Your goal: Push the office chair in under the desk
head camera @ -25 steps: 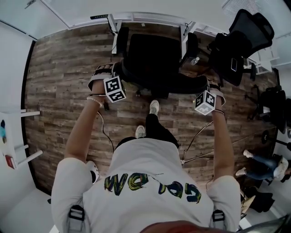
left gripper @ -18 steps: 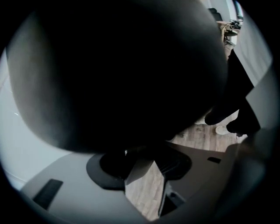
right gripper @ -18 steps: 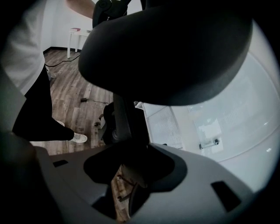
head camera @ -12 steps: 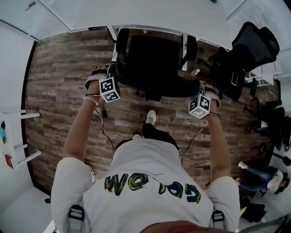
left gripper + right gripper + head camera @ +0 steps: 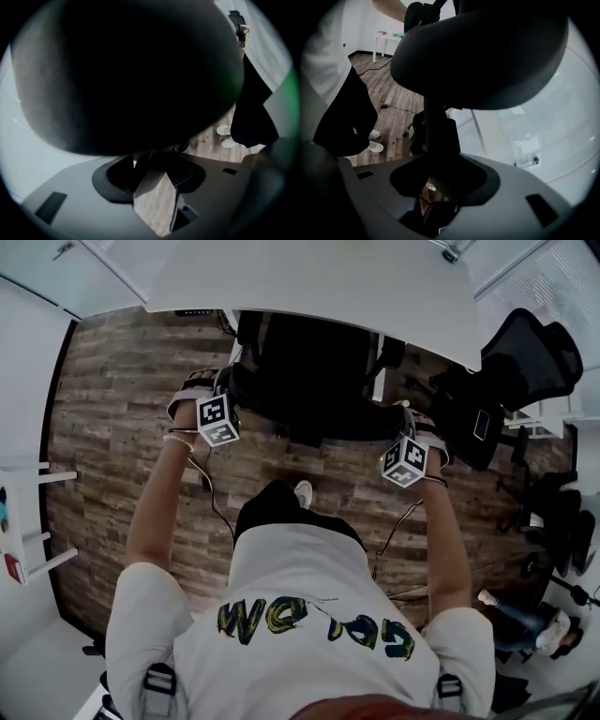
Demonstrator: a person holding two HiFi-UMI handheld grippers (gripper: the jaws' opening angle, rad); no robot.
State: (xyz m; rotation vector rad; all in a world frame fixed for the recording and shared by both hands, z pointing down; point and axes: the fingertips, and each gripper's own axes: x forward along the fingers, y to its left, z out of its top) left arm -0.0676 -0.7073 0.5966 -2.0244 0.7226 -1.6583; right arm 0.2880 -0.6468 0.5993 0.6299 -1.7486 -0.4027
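The black office chair (image 5: 309, 371) stands half under the white desk (image 5: 309, 287); the desktop hides the front of its seat and its armrests. My left gripper (image 5: 220, 382) is at the left end of the backrest and my right gripper (image 5: 405, 420) at the right end, both arms stretched forward. In the left gripper view the black backrest (image 5: 126, 75) fills the picture right at the left gripper's (image 5: 161, 161) tips. In the right gripper view the backrest (image 5: 487, 56) looms over the right gripper (image 5: 440, 173), and a black upright runs down between its jaws. Both grippers look closed across the thick backrest rim.
A second black chair (image 5: 525, 352) stands right of the desk, with more dark chairs (image 5: 562, 521) along the right wall. A small white table (image 5: 28, 540) is at the left. A cable (image 5: 211, 498) trails on the wooden floor. Another person's legs (image 5: 553, 629) show at the lower right.
The chair has rolled away from me, from fully in the open to half under the desktop. Both grippers moved forward with it, and I stepped after it.
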